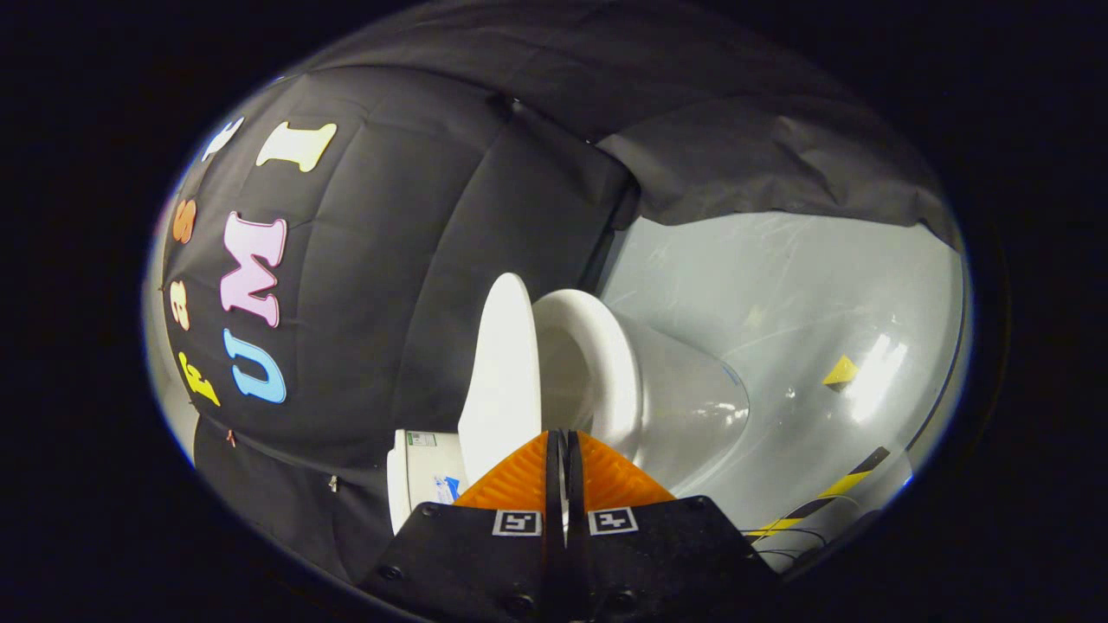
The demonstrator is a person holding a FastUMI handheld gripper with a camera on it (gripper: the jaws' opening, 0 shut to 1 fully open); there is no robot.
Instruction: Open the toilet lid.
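The view is rolled on its side. The white toilet lid (502,372) stands lifted away from the white seat ring (606,363), with a wide gap between them over the bowl (692,407). My gripper (563,437) is shut, its two fingers pressed together with nothing visible between them. The fingertips sit just in front of the gap, close to the lid's near edge, which passes behind the left finger. The white tank (415,484) lies beside the left finger, by the lid's hinge end.
Black cloth (389,285) hangs behind the toilet and over the top. A glossy pale grey floor (822,285) spreads beyond the bowl, bearing a small yellow marker (840,372) and a yellow-and-black striped tape (831,497).
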